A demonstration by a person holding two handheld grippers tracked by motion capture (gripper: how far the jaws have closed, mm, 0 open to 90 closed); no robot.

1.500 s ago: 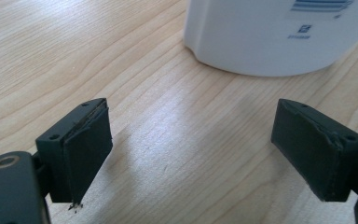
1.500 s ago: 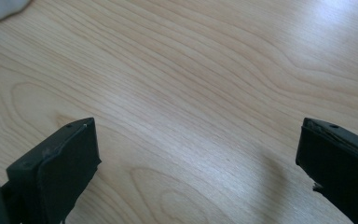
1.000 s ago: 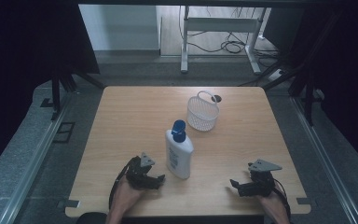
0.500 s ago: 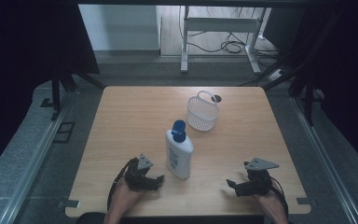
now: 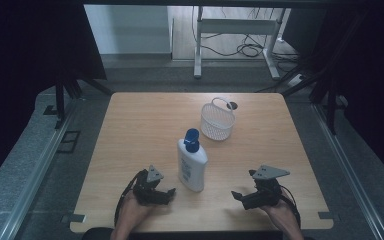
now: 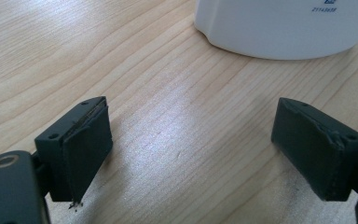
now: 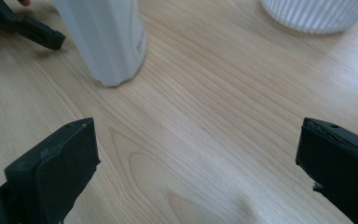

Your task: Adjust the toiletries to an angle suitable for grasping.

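Nothing grabbed yet: my left gripper (image 5: pixel 166 194) and right gripper (image 5: pixel 239 197) sit spread wide near the table's (image 5: pixel 145 125) front edge, bottle (image 5: pixel 192 160) untouched between them.

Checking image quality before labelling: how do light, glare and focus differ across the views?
High view: dim, dark surroundings, table evenly lit. Left gripper view: soft sheen on the wood between the claw pads, white bottle sharp. Right gripper view: near pads slightly soft, basket bright.

I've got my left gripper (image 5: pixel 166 192) low, jaws spread wide and pointing right. My right gripper (image 5: pixel 237 195) sits low too, jaws gaping, pointing left. Both hands behind.
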